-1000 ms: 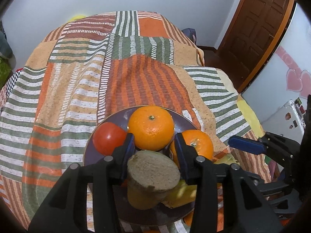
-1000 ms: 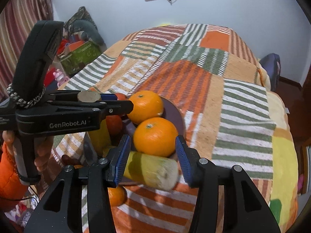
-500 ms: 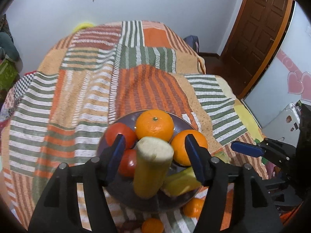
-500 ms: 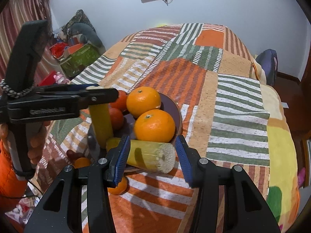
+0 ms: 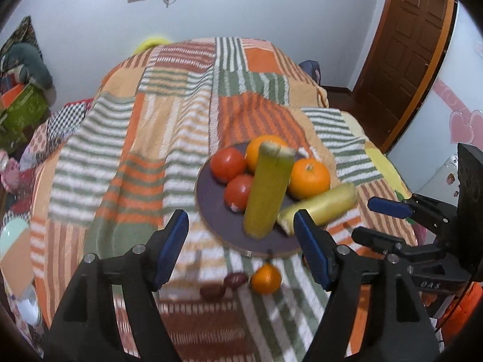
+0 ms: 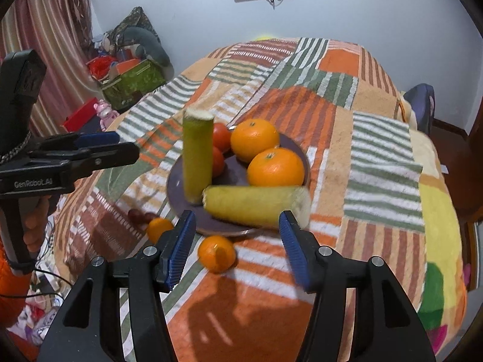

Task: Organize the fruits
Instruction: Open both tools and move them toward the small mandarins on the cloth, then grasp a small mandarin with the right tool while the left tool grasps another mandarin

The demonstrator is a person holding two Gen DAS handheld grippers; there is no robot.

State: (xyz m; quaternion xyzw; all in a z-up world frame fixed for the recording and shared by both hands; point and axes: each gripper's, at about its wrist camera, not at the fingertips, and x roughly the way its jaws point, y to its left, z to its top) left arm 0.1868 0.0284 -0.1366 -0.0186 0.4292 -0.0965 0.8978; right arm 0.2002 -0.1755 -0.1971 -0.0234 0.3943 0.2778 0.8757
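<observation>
A dark plate [image 5: 211, 211] [image 6: 289, 147] on the striped bedspread holds two oranges [image 5: 309, 178] [image 6: 274, 167], two tomatoes [image 5: 228, 164] [image 6: 222, 137], one yellow corn cob standing upright [image 5: 267, 193] [image 6: 197, 157] and another lying on the plate's near rim [image 5: 320, 208] [image 6: 256, 206]. My left gripper [image 5: 241, 247] is open and empty, back from the plate. My right gripper [image 6: 237, 249] is open and empty, just short of the lying cob. Each gripper shows in the other's view.
Small oranges [image 6: 216, 253] [image 6: 158, 229] [image 5: 265, 277] and dark red fruits [image 5: 225, 285] [image 6: 140, 215] lie on the bedspread [image 5: 151, 150] in front of the plate. A box of clutter [image 6: 132, 81] stands left of the bed, a wooden door [image 5: 404, 48] to the right.
My left gripper let go of the cob, which now stands upright on the plate. Both grippers opened wider and drew back from the plate.
</observation>
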